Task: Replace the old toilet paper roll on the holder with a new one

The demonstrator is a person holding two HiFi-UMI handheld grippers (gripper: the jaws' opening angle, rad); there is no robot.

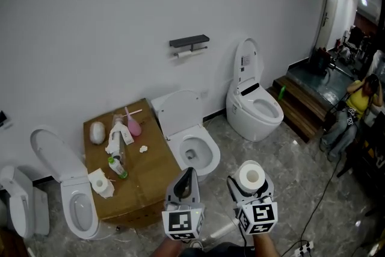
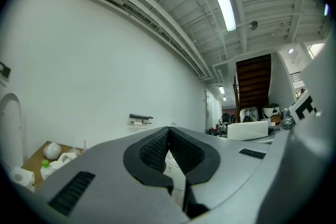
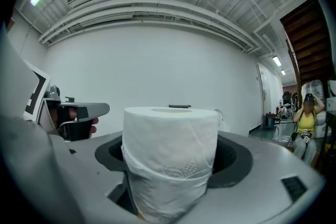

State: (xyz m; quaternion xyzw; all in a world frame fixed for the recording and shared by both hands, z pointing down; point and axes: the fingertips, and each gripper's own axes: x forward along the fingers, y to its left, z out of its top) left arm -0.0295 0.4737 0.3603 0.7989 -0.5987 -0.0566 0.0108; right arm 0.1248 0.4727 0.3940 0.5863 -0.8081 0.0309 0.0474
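Two tongs are held side by side at the bottom of the head view, both aimed roughly level at the white wall. The right tongs point(image 1: 251, 185) are clenched on a full toilet paper roll point(image 3: 170, 157), which stands upright between the jaws with its core hole facing up. The left tongs point(image 1: 189, 173) are closed tip to tip with nothing between them. The holder point(image 1: 189, 42), a dark bar with a shelf, is mounted on the wall well away from both tongs, and a thin old roll point(image 1: 185, 53) hangs under it. An open toilet point(image 1: 189, 141) stands on the floor between the tongs and that wall. A cardboard box point(image 1: 150, 174) to its left carries a pink bottle point(image 1: 133, 126), a green-capped bottle point(image 1: 117, 168) and a spare white roll point(image 1: 101, 182). More toilets stand left point(image 1: 66, 189) and right point(image 1: 255, 105). A seated person point(image 1: 355, 106) is at the far right.
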